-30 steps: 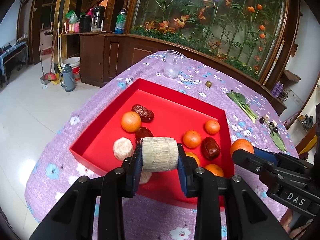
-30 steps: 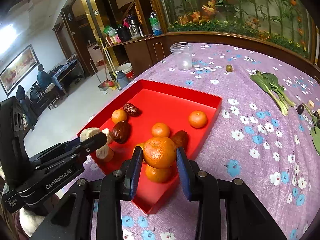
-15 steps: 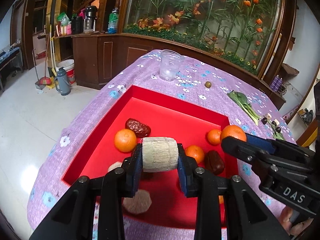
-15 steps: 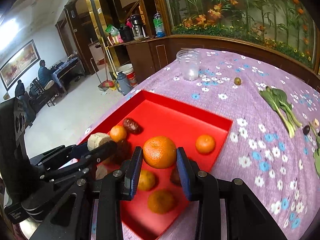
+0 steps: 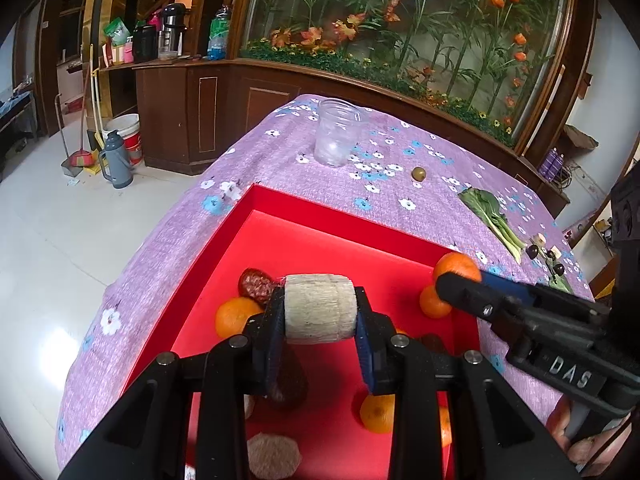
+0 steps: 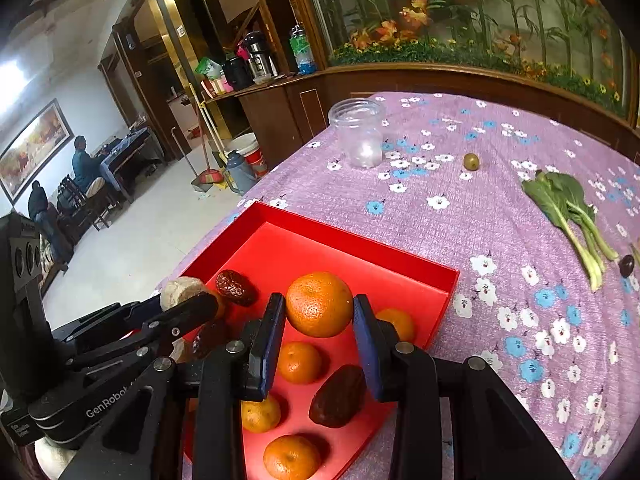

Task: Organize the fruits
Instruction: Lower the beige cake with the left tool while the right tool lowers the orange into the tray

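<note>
Left gripper (image 5: 320,316) clamps a pale fibrous chunk (image 5: 319,307) by its flat ends; probably light, rough, non-slip. Right gripper (image 6: 319,316) pinches an orange (image 6: 319,304) across its middle; likely firm, roundish, could roll out. Both hang above the red tray (image 6: 404,268).

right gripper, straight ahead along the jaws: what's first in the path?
Right gripper, shut on an orange, points over the red tray; past its far rim, likely bare tablecloth. Depth unclear.
</note>
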